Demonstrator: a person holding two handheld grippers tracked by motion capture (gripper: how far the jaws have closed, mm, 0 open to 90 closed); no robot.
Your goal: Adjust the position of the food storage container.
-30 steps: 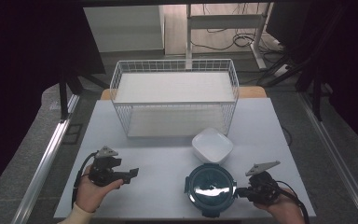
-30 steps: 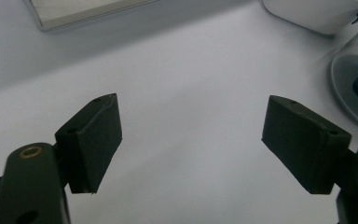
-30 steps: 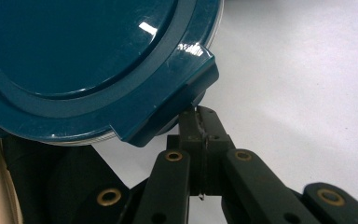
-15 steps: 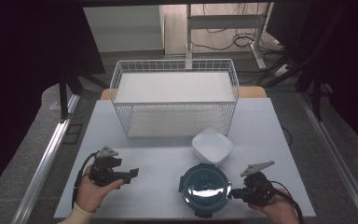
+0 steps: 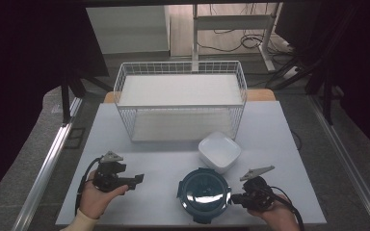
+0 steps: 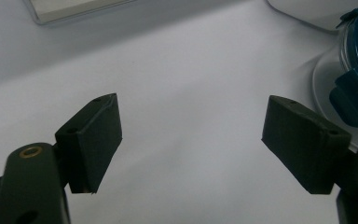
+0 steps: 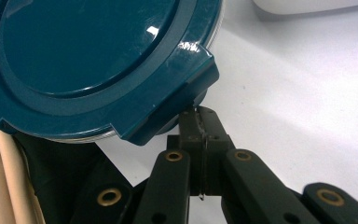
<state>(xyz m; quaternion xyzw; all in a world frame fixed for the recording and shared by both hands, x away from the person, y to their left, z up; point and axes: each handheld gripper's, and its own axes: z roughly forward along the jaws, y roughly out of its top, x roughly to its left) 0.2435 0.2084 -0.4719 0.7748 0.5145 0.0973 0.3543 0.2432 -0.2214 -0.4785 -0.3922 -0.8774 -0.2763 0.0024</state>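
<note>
Right, the dark room swallows the frame's upper corners, and the white table [image 5: 270,125] carries a wire basket [image 5: 180,103] at centre. Lower centre sits the teal lidded container [image 5: 204,194]; right gripper [image 5: 236,198] clenched at its latch tab, left gripper [image 5: 137,179] released, lower left.

Right tongs [image 5: 235,198] touch the teal lidded container [image 5: 204,193] beside white bowl [image 5: 219,151]
</note>
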